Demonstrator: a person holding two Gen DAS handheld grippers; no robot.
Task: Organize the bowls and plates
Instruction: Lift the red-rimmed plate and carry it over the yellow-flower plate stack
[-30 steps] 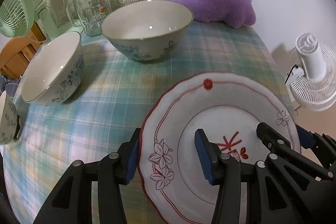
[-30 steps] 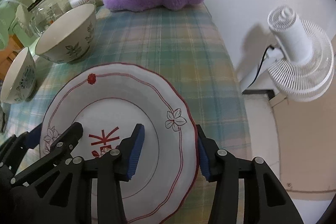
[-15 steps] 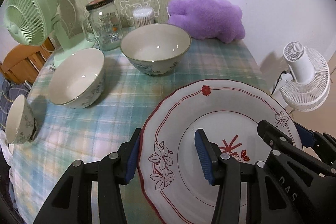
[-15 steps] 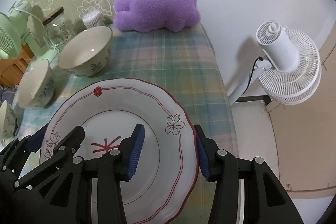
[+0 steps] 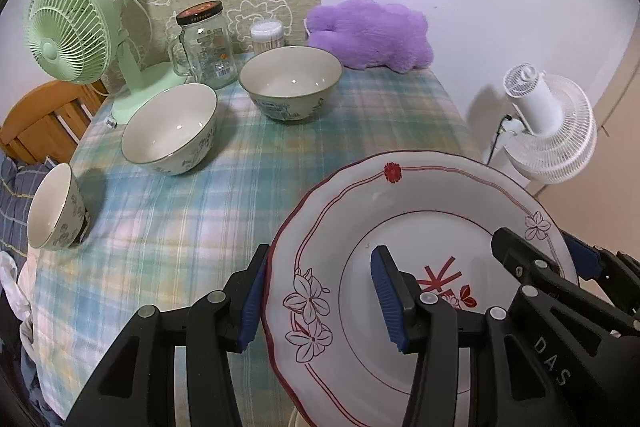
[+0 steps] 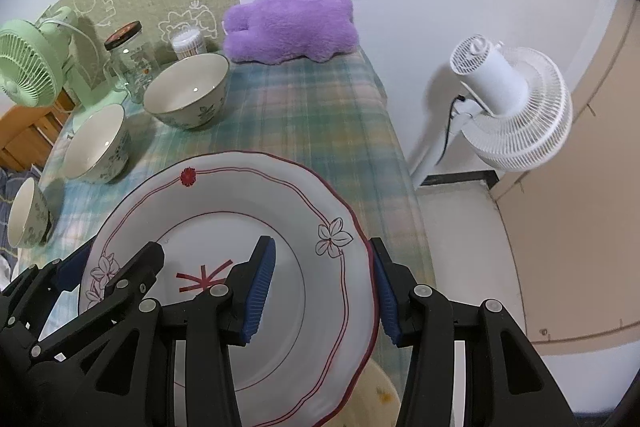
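A white plate (image 5: 420, 211) with a red rim line and flower prints hangs above the checked tablecloth (image 5: 168, 239), held from both sides. My left gripper (image 5: 318, 267) is shut on its left rim, one pad outside and one on the plate's face. On the right rim (image 6: 240, 195) my right gripper (image 6: 320, 251) is shut in the same way. Three flowered bowls stand on the cloth: a large one (image 5: 291, 83) at the back, a second (image 5: 170, 127) to its left, and a small one (image 5: 50, 211) lying tilted at the left edge.
Along the back stand a green fan (image 5: 68, 27), a glass jar (image 5: 204, 43), a tub of cotton swabs (image 5: 267, 35) and a purple plush (image 5: 368, 35). A white fan (image 6: 508, 107) stands on the floor right of the table. A pale dish edge (image 6: 380, 387) shows under the plate.
Both grippers have risen and drawn back with the plate between them. The bowls and the things at the back now look smaller and farther, and more of the table shows.
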